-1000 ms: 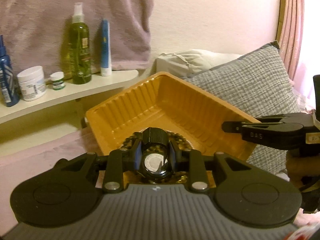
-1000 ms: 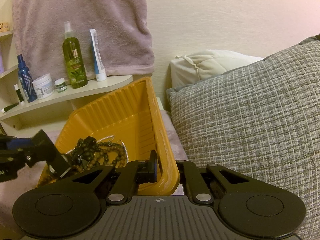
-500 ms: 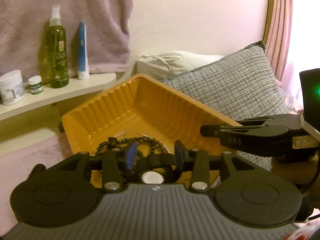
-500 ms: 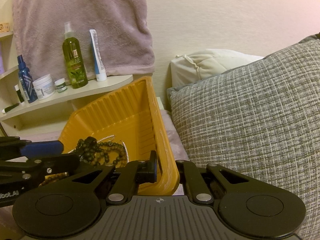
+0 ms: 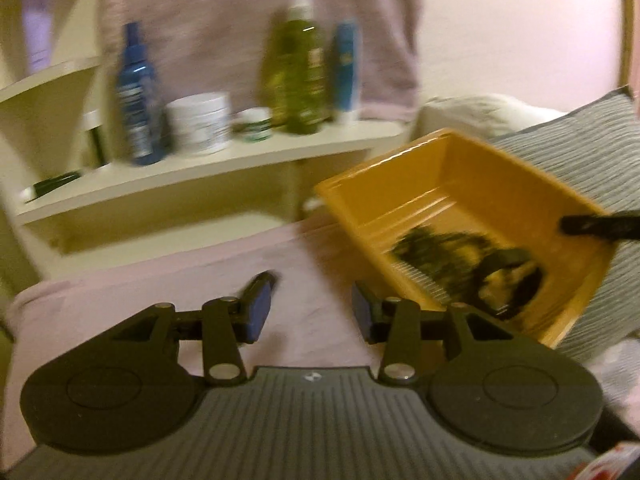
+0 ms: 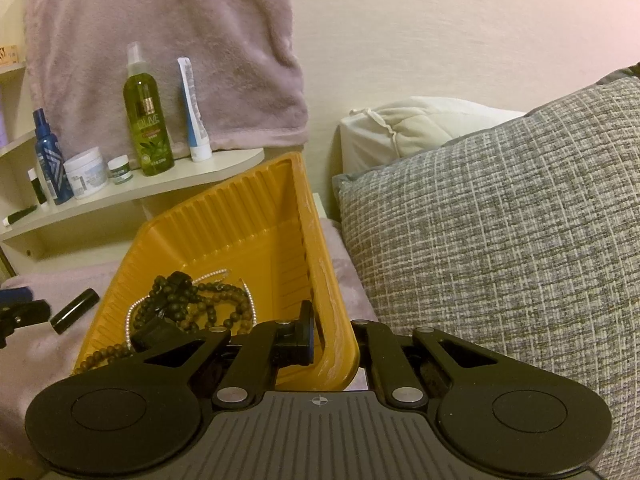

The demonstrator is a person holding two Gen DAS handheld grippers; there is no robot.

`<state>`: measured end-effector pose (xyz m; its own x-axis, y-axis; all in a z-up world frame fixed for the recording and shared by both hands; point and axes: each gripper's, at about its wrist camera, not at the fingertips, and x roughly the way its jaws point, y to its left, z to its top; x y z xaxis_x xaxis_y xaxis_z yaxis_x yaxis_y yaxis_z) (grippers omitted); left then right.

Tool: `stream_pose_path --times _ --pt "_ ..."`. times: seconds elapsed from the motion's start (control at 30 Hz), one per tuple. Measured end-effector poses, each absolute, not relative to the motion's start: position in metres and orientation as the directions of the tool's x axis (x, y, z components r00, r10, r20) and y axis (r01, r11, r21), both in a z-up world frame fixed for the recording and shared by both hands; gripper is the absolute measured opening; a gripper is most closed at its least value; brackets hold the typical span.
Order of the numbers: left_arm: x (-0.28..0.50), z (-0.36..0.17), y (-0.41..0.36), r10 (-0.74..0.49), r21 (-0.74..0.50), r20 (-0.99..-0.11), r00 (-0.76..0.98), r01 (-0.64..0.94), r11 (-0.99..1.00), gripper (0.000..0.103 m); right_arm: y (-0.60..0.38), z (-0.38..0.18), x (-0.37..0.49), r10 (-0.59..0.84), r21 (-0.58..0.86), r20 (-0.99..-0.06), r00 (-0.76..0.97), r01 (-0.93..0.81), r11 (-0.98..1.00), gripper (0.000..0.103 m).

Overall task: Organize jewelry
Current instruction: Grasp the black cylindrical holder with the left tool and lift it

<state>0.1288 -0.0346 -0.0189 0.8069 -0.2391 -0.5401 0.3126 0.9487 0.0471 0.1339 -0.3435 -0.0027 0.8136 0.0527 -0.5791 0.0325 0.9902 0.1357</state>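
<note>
Your right gripper point(image 6: 334, 344) pinches the rim of the orange tray point(image 6: 240, 216), tilting it so the jewelry point(image 6: 188, 308) pools in the low corner; your left gripper point(image 5: 310, 312) is opening, fingers empty, beside the tray

Grey cushion point(image 6: 500, 216), shelf point(image 6: 132, 196) bottles

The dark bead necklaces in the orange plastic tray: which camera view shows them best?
The right wrist view. There the dark bead necklaces are sharp and close, single beads countable, lying in the orange plastic tray with a silvery chain. The left wrist view is motion-blurred: the necklaces appear only as a dark smear on the tray floor.
</note>
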Motion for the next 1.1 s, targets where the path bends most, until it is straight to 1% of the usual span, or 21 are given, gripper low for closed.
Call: stream_pose_path --times 0.13,0.23,0.7,0.73,0.8,0.9,1.03,1.1 --pt "0.133 -0.03 -0.015 -0.175 0.085 -0.552 0.816 0.264 0.961 0.041 -0.346 -0.004 0.135 0.052 0.133 -0.582 0.812 0.032 0.991 0.007" --pt "0.137 -0.036 -0.006 -0.155 0.111 -0.555 0.818 0.258 0.96 0.041 -0.347 -0.005 0.135 0.051 0.131 -0.583 0.811 0.032 0.991 0.007" --pt "0.181 -0.063 -0.017 -0.168 0.151 -0.608 0.776 0.32 0.935 0.04 -0.351 -0.008 0.138 0.047 0.123 -0.592 0.805 0.032 0.992 0.007" --pt "0.184 -0.064 -0.017 -0.172 0.146 -0.613 0.771 0.324 0.935 0.039 -0.351 -0.008 0.138 0.047 0.122 -0.592 0.804 0.032 0.992 0.007" --pt "0.189 -0.066 -0.018 -0.169 0.142 -0.624 0.763 0.323 0.936 0.033 -0.351 -0.009 0.138 0.047 0.123 -0.594 0.803 0.033 0.992 0.007" --pt "0.196 -0.069 -0.019 -0.161 0.139 -0.647 0.745 0.324 0.936 0.027 -0.352 -0.009 0.138 0.047 0.123 -0.595 0.803 0.033 0.992 0.007" --pt "0.197 -0.069 -0.02 -0.159 0.134 -0.651 0.742 0.318 0.938 0.024 -0.352 -0.009 0.138 0.047 0.123 -0.595 0.803 0.033 0.992 0.007" --pt "0.196 -0.069 -0.02 -0.158 0.129 -0.65 0.743 0.314 0.941 0.022 -0.353 -0.009 0.138 0.047 0.123 -0.595 0.803 0.033 0.992 0.007"
